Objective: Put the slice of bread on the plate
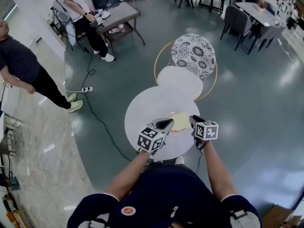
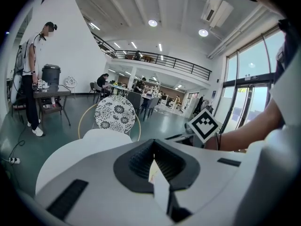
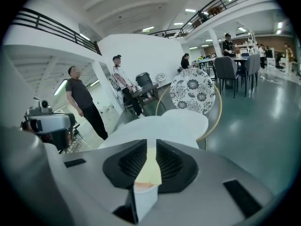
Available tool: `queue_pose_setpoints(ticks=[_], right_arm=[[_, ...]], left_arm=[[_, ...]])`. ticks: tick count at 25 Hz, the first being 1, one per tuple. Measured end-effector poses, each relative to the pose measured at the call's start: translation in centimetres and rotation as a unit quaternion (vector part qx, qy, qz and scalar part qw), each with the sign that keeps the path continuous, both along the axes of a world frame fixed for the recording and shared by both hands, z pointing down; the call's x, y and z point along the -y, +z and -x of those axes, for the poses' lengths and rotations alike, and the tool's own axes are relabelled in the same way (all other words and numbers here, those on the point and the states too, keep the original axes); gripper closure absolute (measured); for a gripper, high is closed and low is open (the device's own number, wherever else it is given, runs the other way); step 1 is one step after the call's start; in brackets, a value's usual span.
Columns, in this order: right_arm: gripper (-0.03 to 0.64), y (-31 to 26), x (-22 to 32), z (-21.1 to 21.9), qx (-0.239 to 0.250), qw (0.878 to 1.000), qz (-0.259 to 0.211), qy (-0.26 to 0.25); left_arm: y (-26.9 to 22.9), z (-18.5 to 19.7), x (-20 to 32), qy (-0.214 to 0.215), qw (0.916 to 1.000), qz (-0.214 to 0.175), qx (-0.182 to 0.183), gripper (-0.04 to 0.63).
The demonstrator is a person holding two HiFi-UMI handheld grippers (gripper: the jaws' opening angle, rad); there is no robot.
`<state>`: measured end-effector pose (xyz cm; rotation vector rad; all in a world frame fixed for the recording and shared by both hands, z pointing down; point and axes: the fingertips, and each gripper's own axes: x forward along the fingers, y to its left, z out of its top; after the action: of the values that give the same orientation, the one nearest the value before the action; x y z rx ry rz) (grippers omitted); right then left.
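Note:
The slice of bread [image 1: 180, 121] is pale yellow and sits at the near edge of the round white table [image 1: 147, 108], between my two grippers. A pinkish rim [image 1: 177, 132], apparently the plate, shows just under it. My right gripper [image 1: 194, 122] is at the bread's right edge. In the right gripper view the bread [image 3: 150, 166] fills the narrow gap between the jaws. My left gripper [image 1: 167, 124] points at the bread's left edge with its jaw tips together. A pale sliver of bread [image 2: 152, 171] shows behind them.
A smaller round white table [image 1: 180, 80] and a chair with a black-and-white flowered seat [image 1: 192, 53] stand beyond. Two people stand at the left by a dark table [image 1: 116, 15]. A cable and power strip [image 1: 86, 89] lie on the floor.

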<state>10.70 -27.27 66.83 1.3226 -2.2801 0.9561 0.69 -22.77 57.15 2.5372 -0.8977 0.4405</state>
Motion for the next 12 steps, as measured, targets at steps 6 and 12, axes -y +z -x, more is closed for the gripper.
queue_pose_setpoints(ticks=[6,12], right_arm=[[0.611,-6.9,0.3,0.9,0.025,0.996,-0.076,-0.030],[0.611,-13.4,-0.5,2.0,0.067,0.986,-0.148,-0.038]], left_arm=[[-3.3,-1.4,0.9,0.015,0.9990,-0.027,-0.032,0.589],[-6.2,-1.8,1.3,0.023,0.9973,-0.051,-0.048,0.589]])
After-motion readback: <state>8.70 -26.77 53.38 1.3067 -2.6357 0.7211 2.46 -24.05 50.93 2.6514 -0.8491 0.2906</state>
